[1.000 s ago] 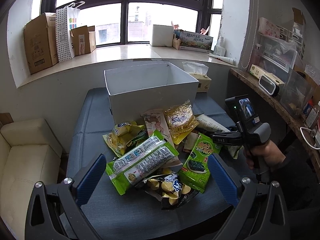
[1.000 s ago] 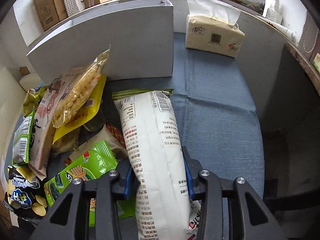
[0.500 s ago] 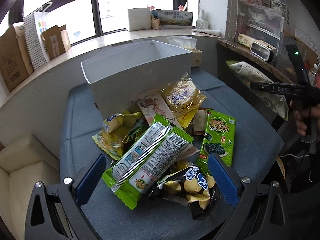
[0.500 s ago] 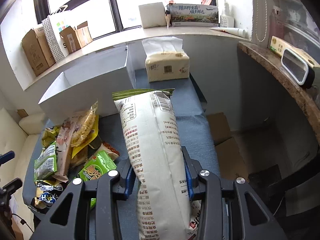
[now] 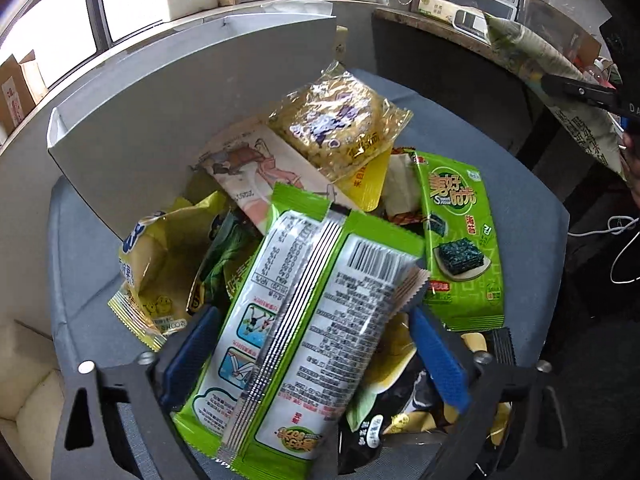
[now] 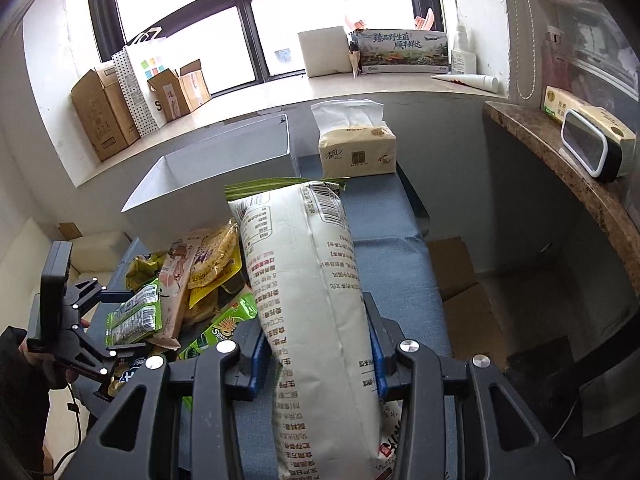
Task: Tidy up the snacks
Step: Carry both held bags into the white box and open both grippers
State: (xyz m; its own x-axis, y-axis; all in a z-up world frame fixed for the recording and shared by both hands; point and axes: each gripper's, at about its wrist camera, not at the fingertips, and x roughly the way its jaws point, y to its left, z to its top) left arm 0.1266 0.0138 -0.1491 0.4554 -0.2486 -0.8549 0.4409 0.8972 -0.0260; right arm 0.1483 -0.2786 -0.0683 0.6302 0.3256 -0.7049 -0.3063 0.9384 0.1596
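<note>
Ahead-left of the right gripper (image 6: 316,364) the white box (image 6: 224,176) stands open-topped, snack pile (image 6: 192,280) crowding its near wall, tissue pack (image 6: 356,152) beside its right; bare blue bench (image 6: 392,264) ahead-right.

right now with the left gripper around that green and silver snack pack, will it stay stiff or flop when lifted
The green and silver pack is long, and film-wrapped, so it will probably sag past the left gripper. Its glossy wrapper looks slippery. It lies on top of other snacks, so lifting it should disturb little.
</note>
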